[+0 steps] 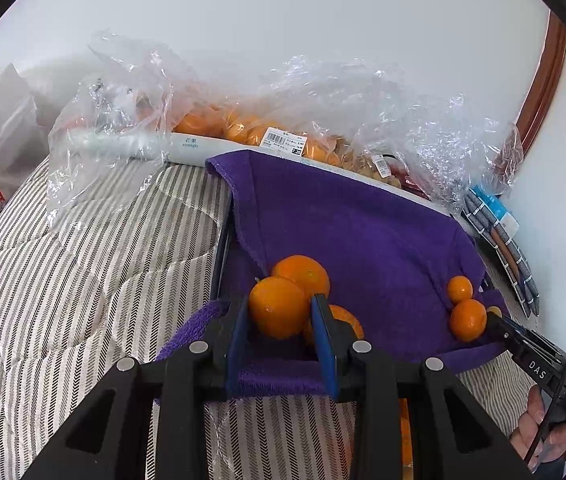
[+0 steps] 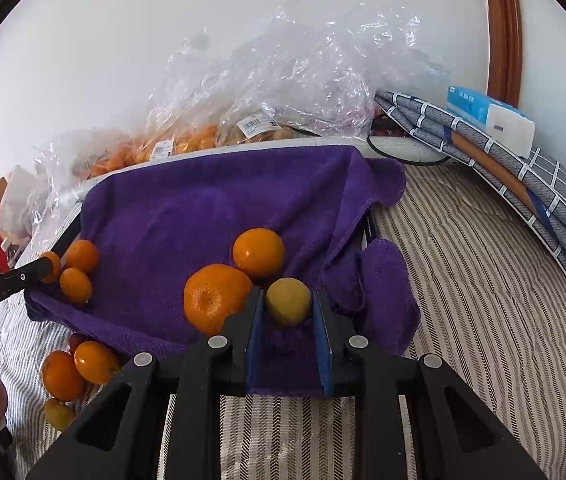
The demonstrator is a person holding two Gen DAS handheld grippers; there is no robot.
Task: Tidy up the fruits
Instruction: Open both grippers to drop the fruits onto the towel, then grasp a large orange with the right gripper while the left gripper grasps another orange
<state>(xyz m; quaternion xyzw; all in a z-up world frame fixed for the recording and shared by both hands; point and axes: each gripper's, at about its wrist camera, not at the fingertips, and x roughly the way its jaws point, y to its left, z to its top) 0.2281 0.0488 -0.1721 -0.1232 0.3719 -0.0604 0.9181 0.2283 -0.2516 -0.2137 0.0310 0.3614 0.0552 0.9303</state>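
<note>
Oranges sit gathered on a purple towel (image 1: pixel 363 232) draped over a tray on a striped bedspread (image 1: pixel 83 280), with bagged fruit (image 1: pixel 243 128) along the wall behind. Left gripper (image 1: pixel 281 312) has its blue pads closed on an orange (image 1: pixel 279 307) beside two others, while right gripper (image 2: pixel 287 304) clamps a small yellowish fruit (image 2: pixel 287 302) just beside a large orange (image 2: pixel 215 298). More oranges (image 2: pixel 79 364) lie loose on the bedspread below the towel's edge. Sorting well here likely means keeping each grip across the fruit's widest part, lifting straight clear before moving sideways so neighbours are not nudged, and setting like with like on flat towel where nothing rolls off.
</note>
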